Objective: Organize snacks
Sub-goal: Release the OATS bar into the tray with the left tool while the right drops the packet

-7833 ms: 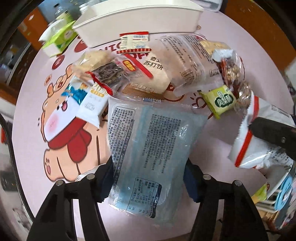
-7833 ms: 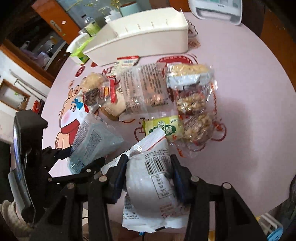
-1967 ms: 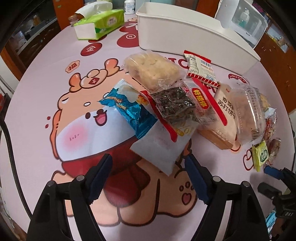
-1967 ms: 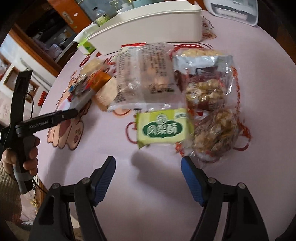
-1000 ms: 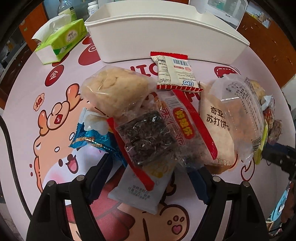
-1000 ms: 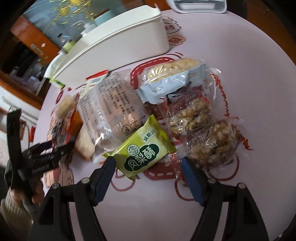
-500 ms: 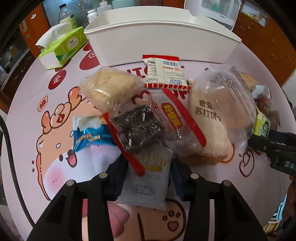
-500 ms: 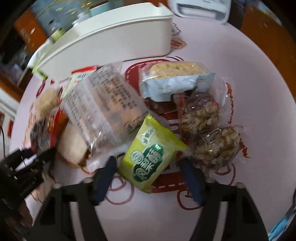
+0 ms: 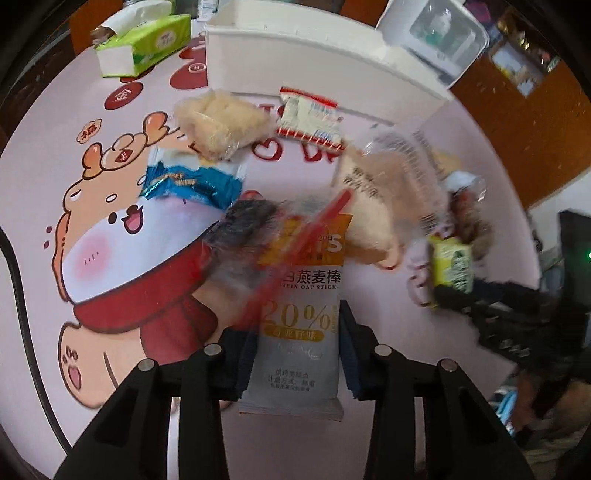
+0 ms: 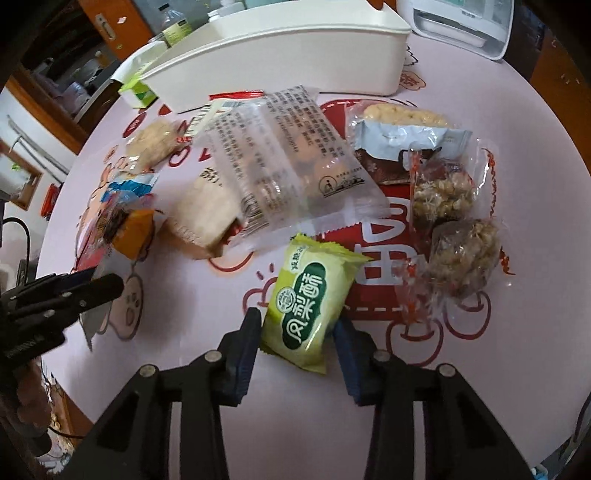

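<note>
My left gripper [image 9: 293,354] is shut on a grey and orange oat stick packet [image 9: 300,325], lifted off the pink table; a clear packet with dark pieces [image 9: 243,229] slides off it, blurred. My right gripper [image 10: 297,332] is shut on a green pineapple cake packet [image 10: 306,299], which rests on the table. Several other snack packets lie in a pile ahead. A long white bin [image 9: 314,62] stands behind the pile; it also shows in the right wrist view [image 10: 280,51].
A green tissue box [image 9: 144,44] stands at the far left of the table. A white appliance [image 10: 461,18] sits behind the bin at the right. The table edge and floor lie close at my right. Two clear nut cluster packets [image 10: 454,221] lie right of the green packet.
Both grippers, earlier holding a blue and a white packet, came back open. Each has closed: the left on the oat stick, now lifted, the right on the green packet.
</note>
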`<state>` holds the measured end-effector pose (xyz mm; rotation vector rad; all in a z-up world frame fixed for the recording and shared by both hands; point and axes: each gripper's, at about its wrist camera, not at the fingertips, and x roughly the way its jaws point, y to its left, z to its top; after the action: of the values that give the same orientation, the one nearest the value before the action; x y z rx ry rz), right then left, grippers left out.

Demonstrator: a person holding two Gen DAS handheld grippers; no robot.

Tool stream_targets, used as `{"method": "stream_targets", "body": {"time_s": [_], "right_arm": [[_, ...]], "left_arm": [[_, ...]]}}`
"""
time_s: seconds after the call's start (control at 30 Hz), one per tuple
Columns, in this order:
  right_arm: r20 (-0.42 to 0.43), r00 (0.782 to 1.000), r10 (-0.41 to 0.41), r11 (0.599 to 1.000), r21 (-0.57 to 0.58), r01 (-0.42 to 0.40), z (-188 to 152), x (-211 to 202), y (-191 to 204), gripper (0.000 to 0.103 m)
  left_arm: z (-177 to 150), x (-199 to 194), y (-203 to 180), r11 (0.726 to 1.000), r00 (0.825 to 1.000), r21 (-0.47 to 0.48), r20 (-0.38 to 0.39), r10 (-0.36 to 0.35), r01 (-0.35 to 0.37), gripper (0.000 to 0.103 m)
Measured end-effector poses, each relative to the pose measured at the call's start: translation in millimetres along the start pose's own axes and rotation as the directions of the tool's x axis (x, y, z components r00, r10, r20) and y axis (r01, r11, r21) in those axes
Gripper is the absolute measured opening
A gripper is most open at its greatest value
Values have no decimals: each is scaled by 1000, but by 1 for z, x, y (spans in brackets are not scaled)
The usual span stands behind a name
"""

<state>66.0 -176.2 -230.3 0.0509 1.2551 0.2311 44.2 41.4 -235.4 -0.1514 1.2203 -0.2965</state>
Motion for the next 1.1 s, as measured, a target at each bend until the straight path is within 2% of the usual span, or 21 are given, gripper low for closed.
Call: {"method": "stream_targets", "body": {"time_s": [0.13,0.23,0.5,0.7,0.83,1.1], "right_arm": [[20,1000,24,1000,-16,-23,1,-12,1,38],[52,998,43,998,-37,-42,5,-27,4,38],[179,978,110,991,-93,-94,30,-84,13,38],[323,935,145,981,-170,-93,66,-135,16,38],[392,907,156,979,-185,-89,94,-161,16,38],[516,851,93,984,-176,-1,147,-196,17,38]], "left_arm": [[2,-23,-15,1000,998,21,56,2,-3,38],[17,-41,-25,999,994,38,106,-5,1,38],[54,-93,-57,996,970,84,242,-1,-20,38],[96,-141,-73,992,936,104,351,25,-65,38],[129,-165,-79,990,906,110,422,37,-92,39],[193,-188,-81,981,865,97,492,98,-167,39]]}}
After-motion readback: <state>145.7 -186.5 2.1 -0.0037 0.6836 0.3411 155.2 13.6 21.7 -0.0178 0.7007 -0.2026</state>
